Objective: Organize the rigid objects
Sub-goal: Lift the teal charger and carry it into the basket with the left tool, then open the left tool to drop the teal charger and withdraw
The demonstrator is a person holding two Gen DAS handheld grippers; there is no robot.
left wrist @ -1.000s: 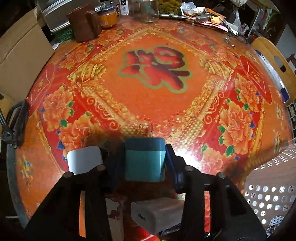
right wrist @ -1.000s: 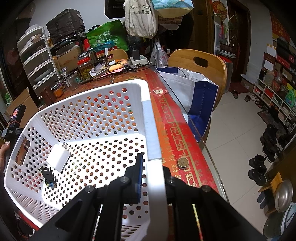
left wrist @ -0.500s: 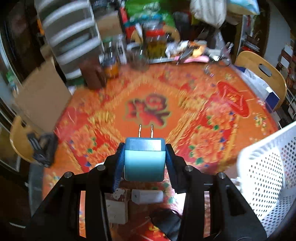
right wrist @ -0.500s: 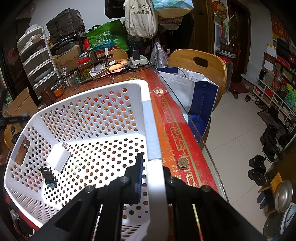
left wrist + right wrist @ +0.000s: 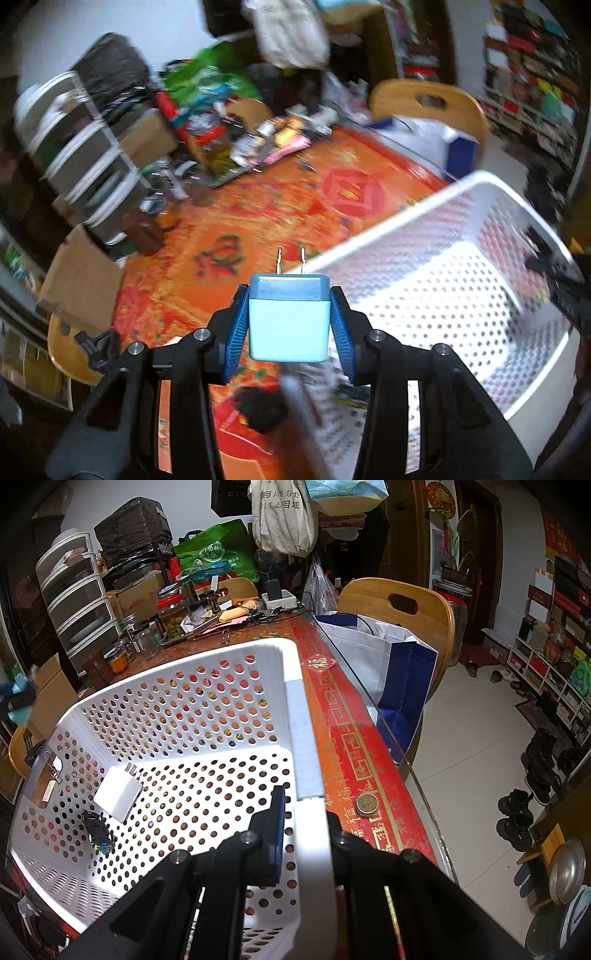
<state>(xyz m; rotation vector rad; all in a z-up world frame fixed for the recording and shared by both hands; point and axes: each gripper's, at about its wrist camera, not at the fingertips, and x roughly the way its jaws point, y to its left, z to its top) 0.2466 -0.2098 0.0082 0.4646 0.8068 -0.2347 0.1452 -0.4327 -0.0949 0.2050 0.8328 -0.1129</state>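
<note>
Charger (image 5: pixel 289 330), pale blue with a darker cap, rides pinched between the blue-padded fingers (image 5: pixel 236 334) of the left gripper (image 5: pixel 289 325), its two metal prongs pointing forward and away from the hand, so its long axis runs along the line of the fingers. It is off the desk (image 5: pixel 236 229), held above the near left corner of the white perforated basket (image 5: pixel 436 206); the open mouth of the basket lies ahead and to the right of the charger, with the basket's long rim crossing just behind the prongs in the left wrist view. That offset looks like the relation the coming move depends on: a carry to the right and forward over the rim should bring the charger above the basket floor for release.

Seen from the right wrist, the basket (image 5: pixel 184 709) already holds a white charger (image 5: pixel 118 799) and a small dark clip-like object (image 5: pixel 96 830), both toward the basket's left wall, leaving much of the floor bare. The right gripper (image 5: pixel 306 830) has its fingers pressed onto the basket's right-hand rim, apparently steadying it; one blue pad is inside the wall, the other finger outside. A coin (image 5: pixel 366 804) lies on the desk just outside that rim. Only the left hand carries the task's thing; the background in its view is blurred.
</note>
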